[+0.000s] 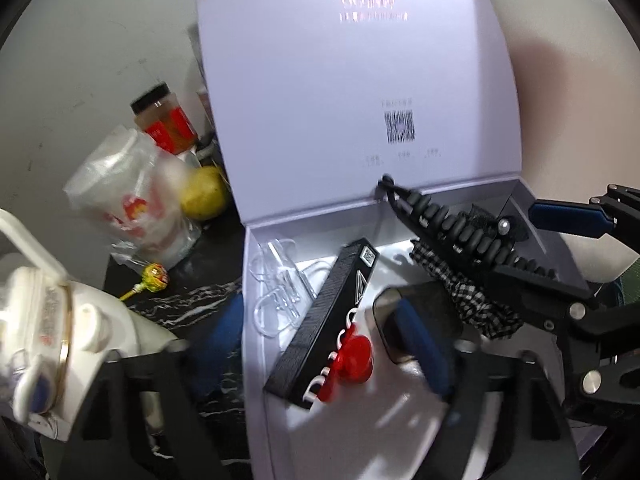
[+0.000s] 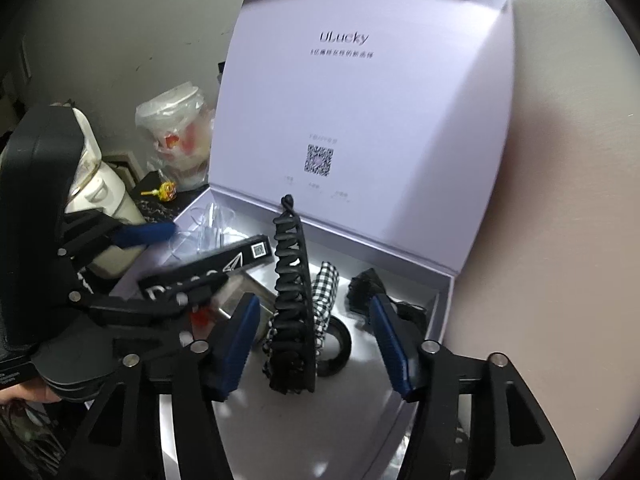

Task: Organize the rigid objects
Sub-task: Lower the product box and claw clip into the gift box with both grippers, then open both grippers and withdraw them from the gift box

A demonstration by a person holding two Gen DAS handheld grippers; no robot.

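Note:
An open white gift box [image 1: 448, 192] [image 2: 444, 288] with its lid upright holds a long black box with white lettering [image 1: 332, 312] [image 2: 240, 262], a red plastic piece [image 1: 354, 360], clear plastic hooks [image 1: 280, 292], a black ribbed hair clip [image 1: 460, 224] [image 2: 292, 300], a checked fabric band [image 1: 468, 296] [image 2: 324, 300] and a dark square object [image 1: 424, 308]. My left gripper [image 1: 320, 344] is open over the box's left side. My right gripper [image 2: 312, 344] is open, its blue pads on either side of the hair clip, not touching it.
Left of the box on the dark marbled table [image 1: 208, 264] stand a white appliance [image 1: 52, 320], a bagged cup [image 1: 128, 200], a yellow pear [image 1: 204, 196], a jar with a red label [image 1: 164, 120] and a lollipop [image 1: 154, 278]. A pale wall lies behind.

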